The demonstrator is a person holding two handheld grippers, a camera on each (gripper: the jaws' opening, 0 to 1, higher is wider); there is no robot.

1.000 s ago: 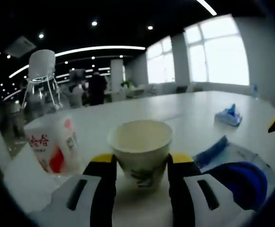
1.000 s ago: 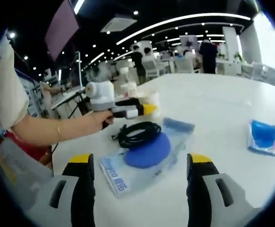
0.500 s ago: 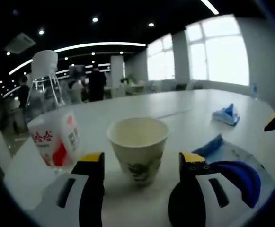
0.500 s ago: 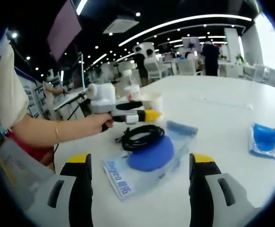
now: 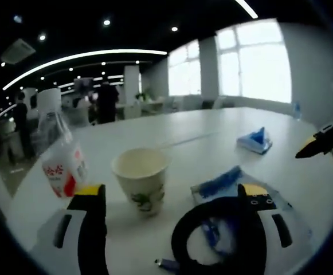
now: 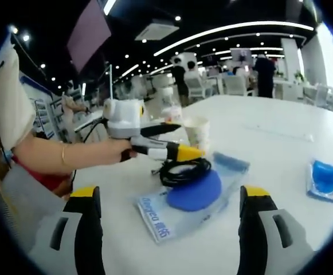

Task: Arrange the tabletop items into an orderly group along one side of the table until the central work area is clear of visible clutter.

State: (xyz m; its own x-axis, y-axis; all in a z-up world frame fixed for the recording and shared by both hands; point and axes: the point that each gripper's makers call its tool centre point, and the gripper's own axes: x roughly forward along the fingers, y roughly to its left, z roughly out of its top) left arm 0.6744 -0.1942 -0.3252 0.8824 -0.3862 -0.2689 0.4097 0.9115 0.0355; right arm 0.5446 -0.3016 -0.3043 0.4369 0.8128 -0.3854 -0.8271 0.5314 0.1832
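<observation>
So here's where you're at: your left gripper (image 5: 166, 197) has its jaws spread wide with nothing between them, hanging over the white bench (image 5: 183, 129). The white paper cup with the green print (image 5: 140, 179) stands upright just ahead of the jaws, apart from both, and the clear plastic bottle with the white cap and red-and-white label (image 5: 62, 154) stands upright right beside it. I'd call those two a started group near the bench edge.

Your right gripper (image 6: 169, 200) is wide apart and empty too. In front of it lies the flat clear plastic pouch with blue lettering (image 6: 192, 197), with a round blue pad (image 6: 195, 191) on it and a coiled black cable (image 6: 183, 170) lying partly on top of the pad. You can see your left gripper coming in from the left there, just above the cable.

What's left, as I read it: the pouch pile sits fairly central and the small blue-and-white packet (image 6: 326, 179) lies well apart off to the right. Both need moving over by the cup and bottle. So maybe partway, nothing near finished. The loose cable may slide off if you drag the pouch.
</observation>
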